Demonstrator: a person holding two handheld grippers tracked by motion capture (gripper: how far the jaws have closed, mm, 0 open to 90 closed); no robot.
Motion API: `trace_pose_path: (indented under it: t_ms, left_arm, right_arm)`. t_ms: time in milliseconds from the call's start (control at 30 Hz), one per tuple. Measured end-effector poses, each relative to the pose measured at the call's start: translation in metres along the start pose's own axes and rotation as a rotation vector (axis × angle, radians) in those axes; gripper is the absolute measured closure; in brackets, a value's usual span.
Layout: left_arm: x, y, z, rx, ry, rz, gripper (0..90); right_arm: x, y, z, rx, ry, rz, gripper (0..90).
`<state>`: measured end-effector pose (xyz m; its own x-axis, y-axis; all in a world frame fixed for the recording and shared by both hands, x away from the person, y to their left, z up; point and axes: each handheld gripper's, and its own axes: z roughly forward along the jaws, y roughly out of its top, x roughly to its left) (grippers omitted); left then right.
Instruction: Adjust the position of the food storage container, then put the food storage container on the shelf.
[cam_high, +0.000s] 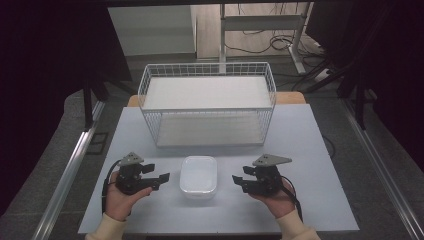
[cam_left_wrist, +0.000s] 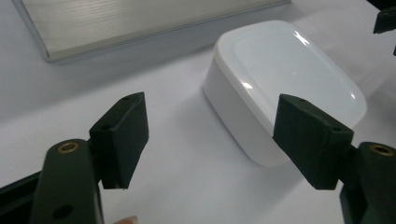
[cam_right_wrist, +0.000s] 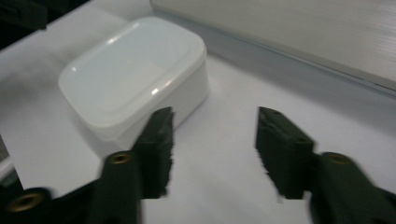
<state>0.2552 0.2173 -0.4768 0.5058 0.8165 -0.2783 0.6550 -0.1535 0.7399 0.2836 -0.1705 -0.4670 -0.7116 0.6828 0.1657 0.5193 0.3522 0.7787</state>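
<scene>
A white lidded plastic container sat on the pale grey tabletop, near the front edge and midway between the two hands. The left tongs lay just to its left, jaws spread wide and holding nothing, pointed toward the container's side. The right tongs mirrored them on the other side, jaws likewise apart and empty. Neither touched the container; a narrow strip of bare tabletop separated each from it.

In the left gripper view, the left tongs framed the near corner of the container, whose lid was closed and glossy. In the right gripper view, the right tongs stood open beside the container, the image slightly blurred.

Behind the container stood a white wire basket with two flat shelves, taking up the middle of the tabletop's far half. Open tabletop ran between basket and container, and wider clear margins lay to the left and right of the basket out to the tabletop's side edges. The front edge was just behind the person's cream sleeves.

Around the tabletop the floor was grey carpet, with metal rails running along both sides, dark curtains beyond them, and cables lying near a desk frame at the back.
</scene>
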Motion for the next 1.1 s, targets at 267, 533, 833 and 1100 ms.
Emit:
trace_pose_path:
  t_ms: [267,533,833,1100]
  left_arm:
    - [0.000,0.002,0.002,-0.008,-0.053,-0.048,25.5]
    - [0.001,0.004,0.002,-0.021,-0.071,-0.093,24.9]
    - [0.000,0.011,0.010,0.001,-0.112,-0.128,25.1]
    - [0.007,0.012,0.017,-0.004,-0.189,-0.234,25.2]
  right_arm:
    - [0.000,0.000,0.004,0.001,-0.001,0.017,25.4]
    - [-0.001,0.001,0.005,-0.009,0.007,0.061,23.6]
    - [0.001,0.005,0.010,-0.020,0.028,0.161,25.3]
    - [0.005,0.007,0.018,0.003,0.034,0.194,27.2]
